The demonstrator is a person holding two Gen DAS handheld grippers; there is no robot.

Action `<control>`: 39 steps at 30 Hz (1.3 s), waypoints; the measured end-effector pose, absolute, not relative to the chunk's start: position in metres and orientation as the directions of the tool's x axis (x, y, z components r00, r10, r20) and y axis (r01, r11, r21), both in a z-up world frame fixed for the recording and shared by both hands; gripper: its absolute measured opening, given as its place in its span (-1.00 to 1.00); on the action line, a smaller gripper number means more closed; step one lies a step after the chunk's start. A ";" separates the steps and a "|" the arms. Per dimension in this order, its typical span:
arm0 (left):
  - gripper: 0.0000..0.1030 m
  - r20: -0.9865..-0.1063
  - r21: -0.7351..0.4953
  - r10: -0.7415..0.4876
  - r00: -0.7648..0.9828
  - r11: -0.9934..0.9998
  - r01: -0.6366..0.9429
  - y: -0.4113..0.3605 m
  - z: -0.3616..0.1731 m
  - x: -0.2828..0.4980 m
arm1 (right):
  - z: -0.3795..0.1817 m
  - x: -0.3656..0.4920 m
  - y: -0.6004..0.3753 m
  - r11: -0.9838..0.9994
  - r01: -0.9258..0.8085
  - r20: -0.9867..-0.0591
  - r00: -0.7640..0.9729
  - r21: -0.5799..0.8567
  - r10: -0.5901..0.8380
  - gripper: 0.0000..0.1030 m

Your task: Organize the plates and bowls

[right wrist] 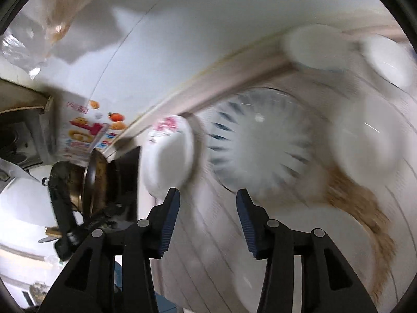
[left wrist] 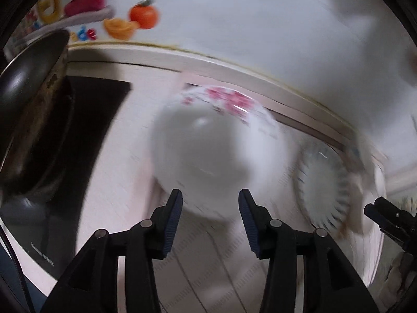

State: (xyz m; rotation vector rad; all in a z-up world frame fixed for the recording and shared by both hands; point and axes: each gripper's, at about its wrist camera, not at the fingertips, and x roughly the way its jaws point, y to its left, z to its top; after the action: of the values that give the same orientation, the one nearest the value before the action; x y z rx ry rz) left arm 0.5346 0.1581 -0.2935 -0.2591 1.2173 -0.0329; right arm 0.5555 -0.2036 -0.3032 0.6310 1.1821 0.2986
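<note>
A white bowl with pink flowers (left wrist: 208, 143) stands on the pale counter just beyond my open, empty left gripper (left wrist: 210, 200); it also shows in the right wrist view (right wrist: 168, 156). A white plate with dark blue rim strokes (right wrist: 260, 146) lies right of the bowl, ahead of my open, empty right gripper (right wrist: 208, 200); it shows in the left wrist view too (left wrist: 323, 180). Several plain white dishes (right wrist: 365, 140) lie farther right. My right gripper appears at the left wrist view's right edge (left wrist: 383, 216). Both views are motion-blurred.
A dark frying pan (left wrist: 31, 99) sits on a black cooktop (left wrist: 99, 120) at the left, also visible in the right wrist view (right wrist: 96, 177). A raised counter ledge (left wrist: 234, 67) and white wall with fruit stickers (left wrist: 140, 15) lie behind. A brown cloth (right wrist: 365, 208) lies at right.
</note>
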 end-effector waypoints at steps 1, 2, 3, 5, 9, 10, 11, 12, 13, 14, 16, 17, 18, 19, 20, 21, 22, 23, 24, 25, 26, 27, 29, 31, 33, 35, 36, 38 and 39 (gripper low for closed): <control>-0.18 -0.926 -0.210 -0.154 0.345 0.969 -0.132 0.165 -0.300 0.542 | -0.309 0.578 -0.186 0.798 0.084 -0.768 0.345 0.597 0.539 -0.06; -0.18 -0.931 -0.205 -0.146 0.334 0.967 -0.148 0.174 -0.305 0.551 | -0.314 0.597 -0.172 0.801 0.070 -0.773 0.326 0.594 0.545 -0.06; -0.18 -0.934 -0.203 -0.144 0.328 0.967 -0.156 0.181 -0.308 0.555 | -0.321 0.612 -0.163 0.803 0.063 -0.778 0.305 0.592 0.549 -0.06; -0.18 -0.942 -0.186 -0.125 0.312 0.967 -0.174 0.189 -0.321 0.568 | -0.338 0.648 -0.140 0.808 0.052 -0.791 0.248 0.587 0.559 -0.06; -0.18 -0.955 -0.170 -0.116 0.275 0.969 -0.180 0.198 -0.342 0.580 | -0.368 0.697 -0.115 0.836 0.049 -0.828 0.184 0.546 0.530 -0.06; -0.18 -0.959 -0.168 -0.118 0.259 0.970 -0.178 0.196 -0.347 0.583 | -0.376 0.708 -0.111 0.840 0.045 -0.833 0.166 0.541 0.527 -0.06; -0.18 -0.962 -0.166 -0.120 0.246 0.971 -0.172 0.195 -0.352 0.585 | -0.382 0.713 -0.110 0.840 0.045 -0.835 0.153 0.540 0.528 -0.06; -0.18 -0.965 -0.156 -0.114 0.236 0.974 -0.167 0.194 -0.356 0.587 | -0.390 0.721 -0.107 0.843 0.050 -0.840 0.135 0.535 0.525 -0.06; -0.18 -0.967 -0.151 -0.112 0.227 0.975 -0.161 0.193 -0.359 0.588 | -0.397 0.727 -0.105 0.846 0.053 -0.844 0.125 0.531 0.522 -0.06; -0.18 -0.968 -0.156 -0.120 0.219 0.975 -0.157 0.192 -0.363 0.590 | -0.402 0.730 -0.106 0.845 0.054 -0.844 0.117 0.531 0.523 -0.06; -0.18 -0.969 -0.160 -0.124 0.213 0.975 -0.158 0.192 -0.367 0.591 | -0.413 0.738 -0.104 0.840 0.066 -0.842 0.096 0.538 0.531 -0.07; -0.18 -0.969 -0.163 -0.128 0.212 0.974 -0.159 0.193 -0.369 0.592 | -0.418 0.740 -0.105 0.835 0.073 -0.837 0.087 0.546 0.540 -0.09; -0.18 -0.968 -0.169 -0.133 0.213 0.972 -0.161 0.193 -0.370 0.592 | -0.423 0.743 -0.103 0.829 0.079 -0.833 0.078 0.553 0.548 -0.11; -0.18 -0.966 -0.178 -0.141 0.217 0.970 -0.164 0.195 -0.371 0.591 | -0.428 0.746 -0.103 0.822 0.086 -0.827 0.071 0.563 0.558 -0.25; -0.26 -0.965 -0.179 -0.139 0.223 0.969 -0.169 0.195 -0.372 0.591 | -0.432 0.747 -0.103 0.819 0.091 -0.824 0.062 0.567 0.564 -0.41; -0.39 -0.966 -0.164 -0.122 0.229 0.971 -0.174 0.196 -0.372 0.590 | -0.436 0.748 -0.101 0.815 0.093 -0.820 0.060 0.572 0.569 -0.49; -0.43 -0.967 -0.152 -0.111 0.231 0.973 -0.171 0.196 -0.373 0.591 | -0.437 0.746 -0.104 0.809 0.090 -0.814 0.061 0.581 0.577 -0.68; -0.49 -0.966 -0.143 -0.102 0.237 0.976 -0.163 0.196 -0.373 0.590 | -0.438 0.746 -0.103 0.809 0.087 -0.814 0.064 0.581 0.577 -0.75; -0.55 -0.965 -0.142 -0.101 0.243 0.977 -0.161 0.197 -0.373 0.589 | -0.437 0.744 -0.105 0.810 0.083 -0.815 0.073 0.580 0.576 -0.75; -0.58 -0.964 -0.143 -0.101 0.245 0.977 -0.159 0.197 -0.373 0.587 | -0.435 0.742 -0.107 0.813 0.074 -0.816 0.082 0.578 0.572 -0.75; -0.61 -0.964 -0.144 -0.103 0.246 0.977 -0.158 0.198 -0.373 0.585 | -0.434 0.741 -0.105 0.814 0.070 -0.816 0.089 0.577 0.571 -0.75; -0.61 -0.963 -0.150 -0.108 0.248 0.976 -0.157 0.197 -0.372 0.583 | -0.433 0.740 -0.106 0.813 0.068 -0.815 0.097 0.578 0.571 -0.75; -0.61 -0.960 -0.151 -0.108 0.257 0.977 -0.151 0.195 -0.370 0.579 | -0.432 0.738 -0.107 0.817 0.068 -0.819 0.102 0.572 0.565 -0.75; -0.61 -0.956 -0.149 -0.106 0.275 0.979 -0.143 0.197 -0.366 0.578 | -0.430 0.736 -0.107 0.829 0.053 -0.828 0.103 0.557 0.551 -0.75; -0.61 -0.951 -0.160 -0.115 0.286 0.977 -0.138 0.197 -0.359 0.573 | -0.426 0.733 -0.108 0.833 0.044 -0.832 0.106 0.551 0.545 -0.75; -0.61 -0.945 -0.170 -0.125 0.301 0.977 -0.128 0.194 -0.348 0.568 | -0.419 0.729 -0.112 0.830 0.041 -0.828 0.110 0.557 0.550 -0.75; -0.61 -0.944 -0.170 -0.126 0.305 0.978 -0.123 0.194 -0.345 0.566 | -0.415 0.727 -0.114 0.827 0.039 -0.825 0.115 0.561 0.554 -0.75; -0.61 -0.938 -0.177 -0.135 0.320 0.978 -0.108 0.190 -0.332 0.559 | -0.404 0.721 -0.119 0.824 0.032 -0.820 0.124 0.566 0.558 -0.75; -0.61 -0.936 -0.182 -0.141 0.323 0.978 -0.101 0.187 -0.327 0.557 | -0.399 0.717 -0.123 0.823 0.029 -0.819 0.130 0.567 0.559 -0.75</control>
State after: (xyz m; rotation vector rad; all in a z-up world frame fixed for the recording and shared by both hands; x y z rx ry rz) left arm 0.5568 0.1874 -0.3267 -0.2224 1.2447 -0.0268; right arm 0.7169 -0.1225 -0.3986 0.5143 1.4022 0.4109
